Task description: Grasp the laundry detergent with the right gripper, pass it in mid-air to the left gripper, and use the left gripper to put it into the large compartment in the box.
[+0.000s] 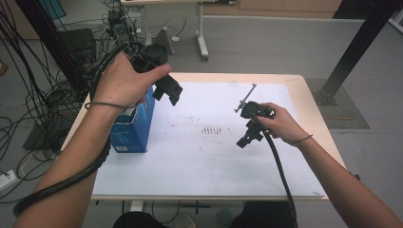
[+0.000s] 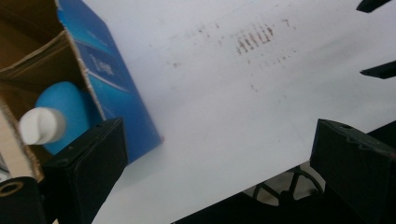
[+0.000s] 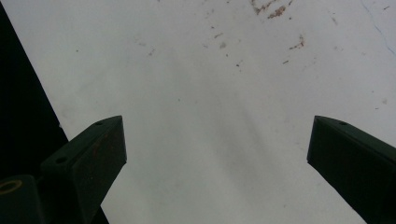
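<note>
A blue cardboard box (image 1: 134,124) stands open-topped at the left of the white sheet (image 1: 199,156). Inside it lies a blue bottle (image 2: 65,109) with a white cap (image 2: 42,125). My left gripper (image 1: 169,90) hangs in the air just right of the box's top, and its jaws stand wide apart over the sheet with nothing between them (image 2: 219,135). The right gripper (image 1: 247,138) rests low over the sheet at the right, its jaws also spread wide and empty (image 3: 217,135). Its black jaw tips (image 2: 380,70) poke in at the far right of the left gripper view.
Brown smudges (image 1: 211,129) mark the sheet's middle. The wooden table edge (image 1: 304,95) runs around the sheet. Cables (image 1: 33,109) lie on the floor at the left, black frame posts (image 1: 354,47) stand at the right, and a desk leg (image 1: 203,45) is behind.
</note>
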A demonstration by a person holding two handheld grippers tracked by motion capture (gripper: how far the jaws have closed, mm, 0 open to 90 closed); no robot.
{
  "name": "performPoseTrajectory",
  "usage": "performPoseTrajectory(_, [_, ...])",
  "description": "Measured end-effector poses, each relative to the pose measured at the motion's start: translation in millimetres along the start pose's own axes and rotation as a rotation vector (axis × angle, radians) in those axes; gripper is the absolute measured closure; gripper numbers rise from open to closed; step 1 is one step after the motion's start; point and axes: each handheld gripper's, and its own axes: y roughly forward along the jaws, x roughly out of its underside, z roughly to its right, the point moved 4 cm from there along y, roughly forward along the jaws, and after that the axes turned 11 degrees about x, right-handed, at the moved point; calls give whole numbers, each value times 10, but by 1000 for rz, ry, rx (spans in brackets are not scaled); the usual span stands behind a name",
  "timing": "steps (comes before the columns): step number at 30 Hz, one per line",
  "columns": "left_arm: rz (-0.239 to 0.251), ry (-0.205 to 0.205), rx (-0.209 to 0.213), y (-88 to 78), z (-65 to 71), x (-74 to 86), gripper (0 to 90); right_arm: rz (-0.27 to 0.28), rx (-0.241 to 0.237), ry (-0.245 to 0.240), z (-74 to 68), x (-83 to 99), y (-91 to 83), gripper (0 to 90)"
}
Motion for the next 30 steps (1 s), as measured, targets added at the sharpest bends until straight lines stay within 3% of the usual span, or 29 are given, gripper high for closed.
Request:
performPoseTrajectory(9, [-56,29,35,338,174,48,48,-14,5,11,13,-7,-10,43])
performPoseTrajectory(20, [-103,39,72,796,245,150,54,-21,18,14,11,-14,-70,42])
performPoseTrajectory(30, [-133,54,95,1092,319,205,58,-18,19,37,15,-4,-84,41])
